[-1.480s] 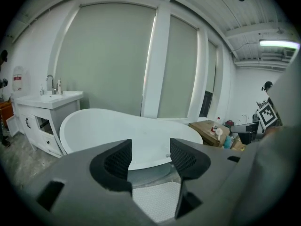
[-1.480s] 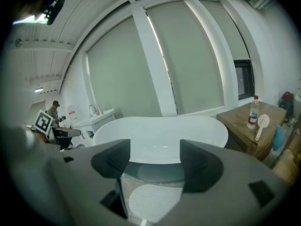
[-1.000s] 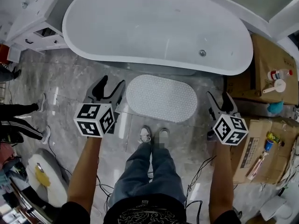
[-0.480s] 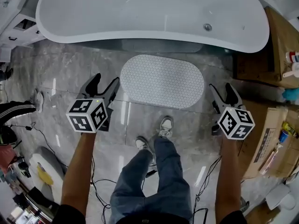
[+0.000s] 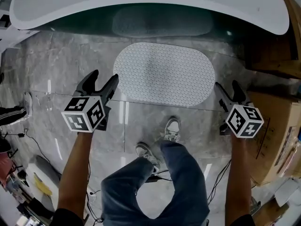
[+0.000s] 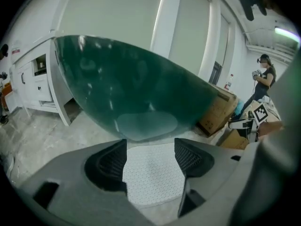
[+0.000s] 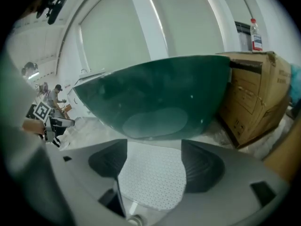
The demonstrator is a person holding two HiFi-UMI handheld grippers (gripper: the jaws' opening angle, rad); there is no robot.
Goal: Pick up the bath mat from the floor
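Marble floor [image 5: 66, 55] bears the bath mat [image 5: 164, 74] flat. We flank it for a two-ended lift: left claw [image 5: 104, 77] at 9 o'clock, right claw [image 5: 227, 85] at 3 o'clock, both released and empty, jaws having just been opening.

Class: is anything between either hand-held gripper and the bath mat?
Nothing visible: only floor separates the bath mat from left hand-held gripper and right hand-held gripper; their empty jaws have just been opening.

The bath mat [image 5: 164, 74] is now seen larger and nearer the frame's centre, and the bathtub [image 5: 141, 4] is cut to a rim along the top. The left gripper [image 5: 104, 75] and right gripper [image 5: 227, 84] have been lowered beside the mat's ends. Their jaws have just been opened wider, with nothing clamped between them.
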